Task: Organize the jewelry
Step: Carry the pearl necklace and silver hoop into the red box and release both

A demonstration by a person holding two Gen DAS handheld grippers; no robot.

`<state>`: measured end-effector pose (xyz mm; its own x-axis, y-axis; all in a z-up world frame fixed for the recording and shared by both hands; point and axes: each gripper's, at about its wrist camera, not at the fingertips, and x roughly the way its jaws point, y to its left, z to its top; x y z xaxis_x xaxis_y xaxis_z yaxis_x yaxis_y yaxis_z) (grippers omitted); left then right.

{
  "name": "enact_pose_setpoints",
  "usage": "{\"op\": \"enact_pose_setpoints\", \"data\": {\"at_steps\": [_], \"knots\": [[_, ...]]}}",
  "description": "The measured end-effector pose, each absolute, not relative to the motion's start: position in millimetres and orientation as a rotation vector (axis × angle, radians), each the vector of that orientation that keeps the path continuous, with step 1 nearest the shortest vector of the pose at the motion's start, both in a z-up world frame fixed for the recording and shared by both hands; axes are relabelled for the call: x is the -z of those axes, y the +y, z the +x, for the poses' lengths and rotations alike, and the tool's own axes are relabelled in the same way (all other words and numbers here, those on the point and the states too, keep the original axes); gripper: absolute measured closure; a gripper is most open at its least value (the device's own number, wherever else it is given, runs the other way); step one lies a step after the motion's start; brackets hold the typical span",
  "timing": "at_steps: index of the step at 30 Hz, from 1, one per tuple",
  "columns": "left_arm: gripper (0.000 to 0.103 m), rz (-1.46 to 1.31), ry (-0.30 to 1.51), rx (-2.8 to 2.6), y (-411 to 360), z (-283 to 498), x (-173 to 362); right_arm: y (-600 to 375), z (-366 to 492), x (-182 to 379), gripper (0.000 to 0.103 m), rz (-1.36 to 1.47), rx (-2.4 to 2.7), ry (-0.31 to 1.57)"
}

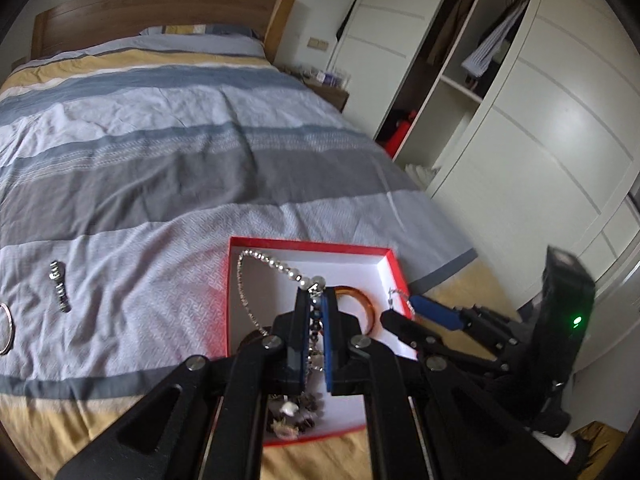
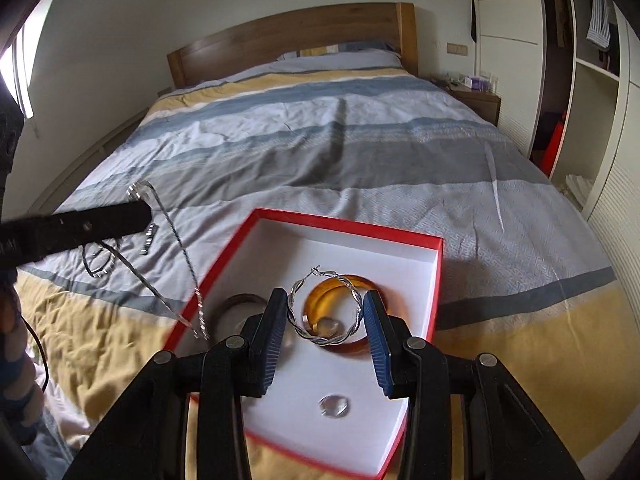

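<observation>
Hanging from the clenched left gripper (image 1: 316, 300), a silver beaded chain necklace (image 1: 256, 276) drooped over the shallow red cardboard box with a white inside (image 2: 438, 280), which lay on the striped blue, grey and yellow bedspread (image 1: 160, 152). Beside it, the right gripper (image 2: 325, 316) pinched a twisted silver hoop earring (image 2: 320, 308) between its blue pads, just above a translucent amber bangle (image 2: 352, 284) in the box. Out on the cover lay a small dark metal bracelet (image 1: 60, 286).

Necklace (image 1: 256, 280) looks like shiny metal chain with glossy pearly beads, bangle (image 2: 352, 292) is see-through amber plastic, box (image 2: 348, 226) matt cardboard, bed cover (image 2: 360, 152) soft woven cloth.
</observation>
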<state>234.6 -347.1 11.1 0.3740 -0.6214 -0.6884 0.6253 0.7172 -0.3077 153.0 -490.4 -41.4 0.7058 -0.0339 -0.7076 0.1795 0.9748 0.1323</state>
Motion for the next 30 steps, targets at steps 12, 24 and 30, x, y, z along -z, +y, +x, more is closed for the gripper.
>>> {"op": "enact_pose_setpoints", "data": {"at_steps": [12, 24, 30], "knots": [[0.098, 0.115, 0.985, 0.743, -395.7, 282.8, 71.7, -523.8, 218.7, 84.8, 0.064, 0.199, 0.156, 0.918], [0.096, 0.127, 1.035, 0.722, -392.2, 289.3, 97.1, -525.1, 227.6, 93.7, 0.064, 0.192, 0.164, 0.984], [0.072, 0.092, 1.039, 0.740, -386.3, 285.8, 85.4, -525.3, 223.3, 91.3, 0.063, 0.213, 0.172, 0.984]]}}
